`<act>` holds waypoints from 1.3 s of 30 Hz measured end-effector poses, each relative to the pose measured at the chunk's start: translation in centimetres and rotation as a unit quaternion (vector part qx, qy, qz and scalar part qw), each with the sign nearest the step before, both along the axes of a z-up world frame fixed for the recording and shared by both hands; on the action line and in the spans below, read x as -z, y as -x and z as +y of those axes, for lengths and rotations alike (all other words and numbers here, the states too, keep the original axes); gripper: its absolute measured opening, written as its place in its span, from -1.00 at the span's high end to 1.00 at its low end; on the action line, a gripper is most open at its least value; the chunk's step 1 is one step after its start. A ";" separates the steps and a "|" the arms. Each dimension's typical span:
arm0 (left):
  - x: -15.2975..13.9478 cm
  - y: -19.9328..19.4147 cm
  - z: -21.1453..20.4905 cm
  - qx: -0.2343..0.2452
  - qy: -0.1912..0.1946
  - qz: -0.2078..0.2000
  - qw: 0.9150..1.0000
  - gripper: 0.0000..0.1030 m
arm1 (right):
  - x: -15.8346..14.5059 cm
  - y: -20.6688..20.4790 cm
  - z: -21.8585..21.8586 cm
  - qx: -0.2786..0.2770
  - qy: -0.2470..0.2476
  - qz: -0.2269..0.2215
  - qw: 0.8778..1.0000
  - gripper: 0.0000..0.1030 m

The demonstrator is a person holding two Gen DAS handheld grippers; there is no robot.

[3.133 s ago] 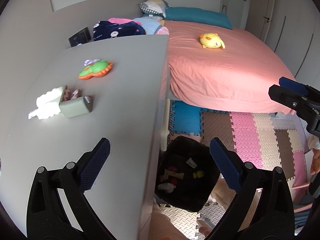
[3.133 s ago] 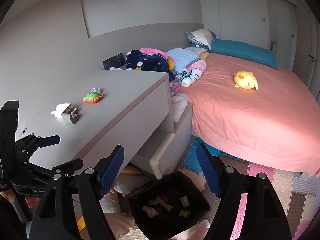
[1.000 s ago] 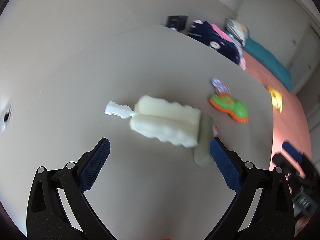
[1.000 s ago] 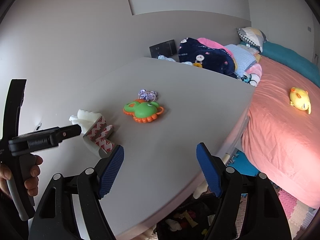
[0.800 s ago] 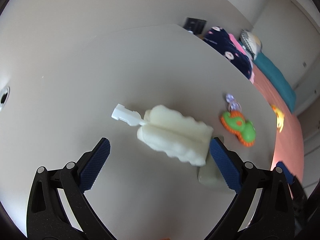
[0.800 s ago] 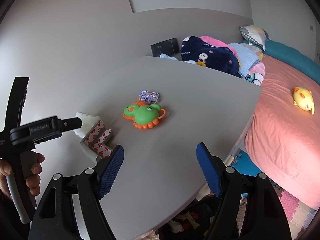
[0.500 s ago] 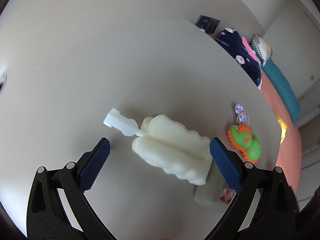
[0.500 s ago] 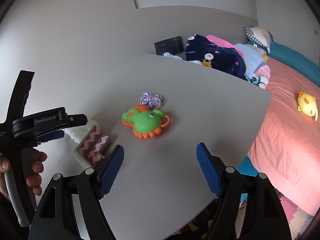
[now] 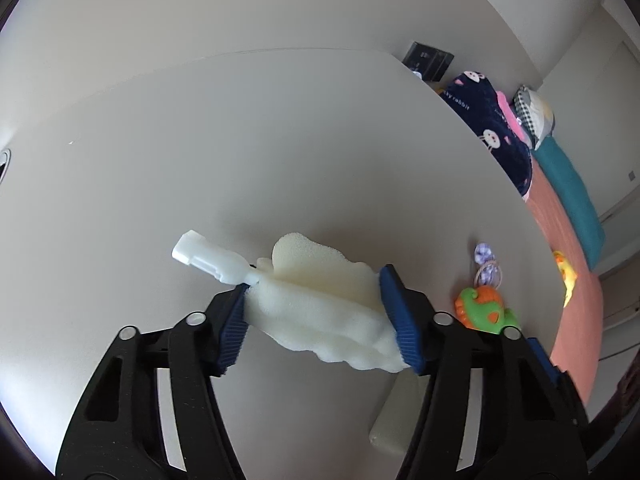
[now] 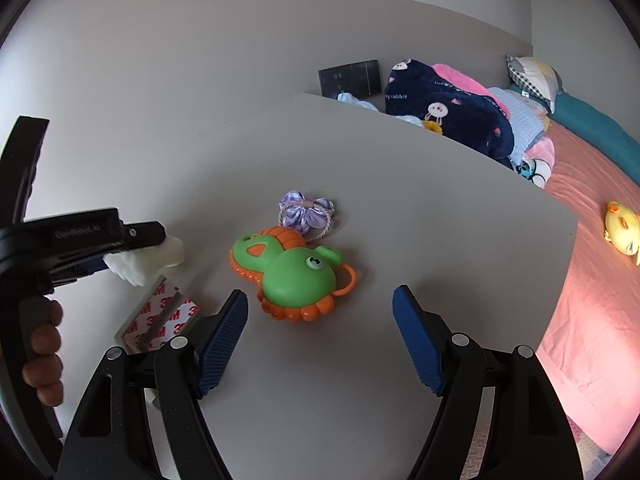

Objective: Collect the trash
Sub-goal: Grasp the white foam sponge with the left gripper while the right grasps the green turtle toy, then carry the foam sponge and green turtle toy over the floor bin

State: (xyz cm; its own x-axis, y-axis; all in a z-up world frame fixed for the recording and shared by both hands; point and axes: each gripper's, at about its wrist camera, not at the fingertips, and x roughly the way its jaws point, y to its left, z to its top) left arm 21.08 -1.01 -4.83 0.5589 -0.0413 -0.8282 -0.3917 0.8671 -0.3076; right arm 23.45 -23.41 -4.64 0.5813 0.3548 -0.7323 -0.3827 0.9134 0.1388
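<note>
A white foam sponge head [image 9: 316, 268] with a white plastic stem [image 9: 204, 262] lies on the grey desk top [image 9: 240, 140]. My left gripper [image 9: 314, 300] is around it, its jaws closing, and both blue pads press into the foam. In the right wrist view the left gripper [image 10: 120, 252] shows at the left with the sponge [image 10: 148, 264] in it. Below it lies a grey block with 3M-printed backing [image 10: 160, 316]. My right gripper [image 10: 320, 294] hangs open over the desk just in front of a green and orange toy [image 10: 296, 276], holding nothing.
A purple hair tie [image 10: 306, 214] lies behind the toy. The desk edge runs along the right, with a pink bed [image 10: 592, 280] and yellow plush [image 10: 622, 232] beyond. Folded clothes [image 10: 448, 116] and a black wall panel [image 10: 348, 76] sit at the back. A person's hand [image 10: 40, 344] grips the left handle.
The left jaws have come in from wide open onto the sponge. The right gripper has moved closer to the green toy, which now looms larger.
</note>
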 end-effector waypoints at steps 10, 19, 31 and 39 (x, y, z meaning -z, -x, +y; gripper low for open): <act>-0.3 -0.1 0.5 0.044 0.015 -0.033 0.998 0.27 | 0.4 -1.0 0.8 -0.002 0.007 0.000 1.000 -0.46; -0.2 -0.4 1.0 0.045 0.018 -0.031 0.998 0.27 | 0.5 -1.6 2.0 -0.015 0.013 -0.003 1.000 -0.12; -0.6 0.0 0.8 0.046 0.010 -0.036 0.998 0.27 | -0.2 -0.8 2.3 -0.020 0.020 -0.009 1.000 -0.08; -2.5 1.7 0.4 0.052 -0.003 -0.053 0.997 0.27 | -1.9 1.3 1.2 -0.011 0.006 -0.017 1.000 -0.08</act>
State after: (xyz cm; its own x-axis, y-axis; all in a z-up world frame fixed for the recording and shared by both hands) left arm 19.36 -0.61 -2.29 0.6365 -0.0990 -0.7649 -0.2655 0.9030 -0.3379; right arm 22.17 -22.21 -2.75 0.5978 0.3600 -0.7163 -0.4077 0.9059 0.1150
